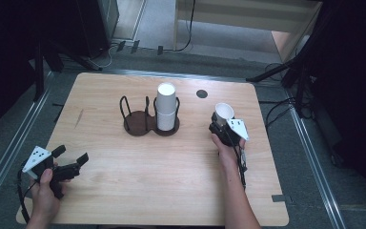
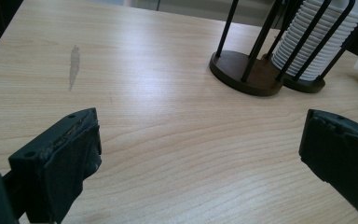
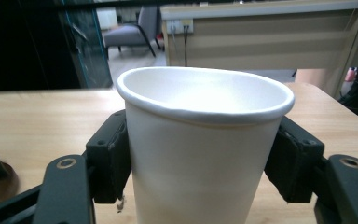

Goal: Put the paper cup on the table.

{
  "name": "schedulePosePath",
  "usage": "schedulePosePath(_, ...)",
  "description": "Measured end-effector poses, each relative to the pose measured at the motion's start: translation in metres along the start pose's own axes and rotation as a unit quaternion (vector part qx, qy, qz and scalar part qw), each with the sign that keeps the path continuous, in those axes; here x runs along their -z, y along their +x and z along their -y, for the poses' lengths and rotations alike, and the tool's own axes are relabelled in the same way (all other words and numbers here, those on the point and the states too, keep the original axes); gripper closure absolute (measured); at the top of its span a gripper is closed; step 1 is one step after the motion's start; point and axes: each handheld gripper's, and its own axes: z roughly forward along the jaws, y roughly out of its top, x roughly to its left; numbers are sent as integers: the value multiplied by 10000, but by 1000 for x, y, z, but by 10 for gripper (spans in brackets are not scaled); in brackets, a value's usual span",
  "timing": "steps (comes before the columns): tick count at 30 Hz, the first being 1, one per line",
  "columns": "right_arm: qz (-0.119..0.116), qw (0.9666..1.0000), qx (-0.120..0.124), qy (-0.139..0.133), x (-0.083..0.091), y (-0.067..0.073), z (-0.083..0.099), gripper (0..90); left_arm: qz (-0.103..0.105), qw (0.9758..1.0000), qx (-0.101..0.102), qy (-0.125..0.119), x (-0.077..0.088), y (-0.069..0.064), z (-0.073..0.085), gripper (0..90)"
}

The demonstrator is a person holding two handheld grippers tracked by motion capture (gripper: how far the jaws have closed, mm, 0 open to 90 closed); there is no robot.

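Observation:
A white paper cup (image 1: 224, 112) stands upright between the jaws of my right gripper (image 1: 220, 123) at the table's right side. In the right gripper view both pads (image 3: 113, 158) press on the sides of the cup (image 3: 200, 140). A dark two-ring wire cup holder (image 1: 136, 121) sits at the table's middle. Its right ring carries a stack of white cups (image 1: 166, 107); its left ring is empty. My left gripper (image 1: 71, 153) rests near the front left corner, open with nothing between its jaws. Ahead of it in the left gripper view are the holder (image 2: 242, 70) and the stack (image 2: 314, 42).
The wooden table (image 1: 138, 191) has a small black round spot (image 1: 201, 93) behind the held cup and a grey smear (image 1: 79, 118) on its left part. Dark stands and cables surround the table on the floor.

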Motion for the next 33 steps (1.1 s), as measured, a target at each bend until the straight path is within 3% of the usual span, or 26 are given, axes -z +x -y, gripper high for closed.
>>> schedulePosePath(2,-12,9997,197,124,-2,0,0,318,0,10000,-3,9,0,0,0,0)
schedulePosePath(7,10,9997,132,214,-7,0,-5,313,8,10000,1,12,-1,0,0,0)
schedulePosePath(13,107,9987,338,379,-14,-2,-2,306,20,10000,-34,39,-2,-1,0,0)
schedulePosePath(24,138,9982,380,447,-15,-3,-2,284,28,10000,-62,62,-3,-1,1,0)
schedulePosePath(29,113,9983,230,527,-13,-6,-3,268,16,9999,-71,76,-4,-1,1,0)
schedulePosePath(33,84,9981,253,554,-12,-6,-2,262,16,9999,-73,84,-4,-1,1,0)
